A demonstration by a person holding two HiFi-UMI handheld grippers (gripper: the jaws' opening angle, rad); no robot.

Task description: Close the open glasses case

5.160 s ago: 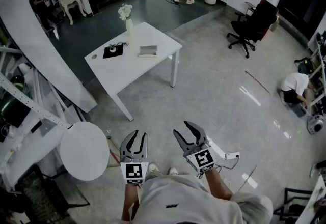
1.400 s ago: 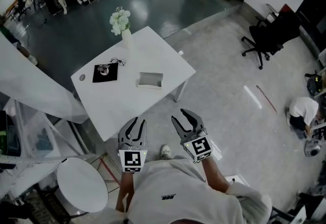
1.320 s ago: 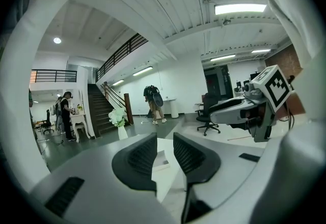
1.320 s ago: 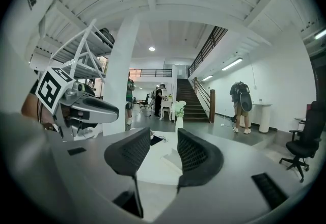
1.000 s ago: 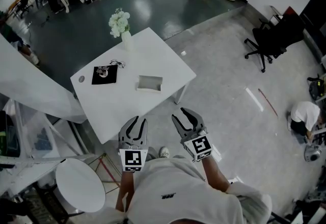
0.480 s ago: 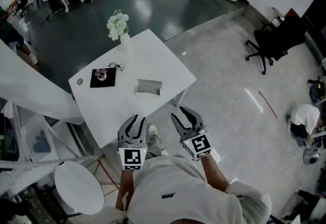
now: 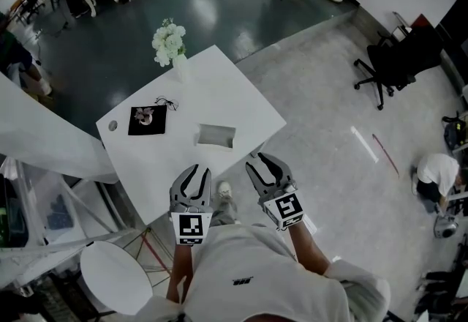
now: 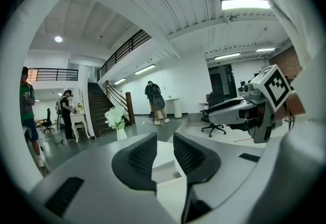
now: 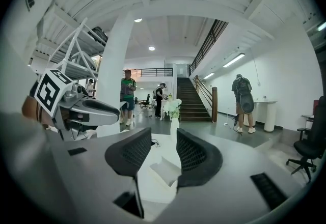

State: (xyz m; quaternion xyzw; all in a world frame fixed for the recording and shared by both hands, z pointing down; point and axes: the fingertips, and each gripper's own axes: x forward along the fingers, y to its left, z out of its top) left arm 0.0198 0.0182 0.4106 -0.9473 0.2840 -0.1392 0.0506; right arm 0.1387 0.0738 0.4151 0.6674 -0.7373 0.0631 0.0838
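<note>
Step in hand, in our judgement: the approach; no closing has begun. The glasses case [image 7: 216, 135] lies open on the white worktop [image 7: 227, 97], near its front-right edge and well apart from both tools.

The left tool [image 7: 196, 173] has its jaws partly apart and holds nothing. The right tool [image 7: 265, 165] is likewise partly open; its jaws have just been closing, with nothing between them. In each gripper view the case shows only through the gap, far ahead.

The case's long axis runs roughly across the head view, dipping slightly to the right; its hollow faces upward. We cannot settle which long side carries the hinge.

The next move, as we judge it, calls for bringing both tools over the worktop; one would steady the base while the other swings the lid down.
</note>
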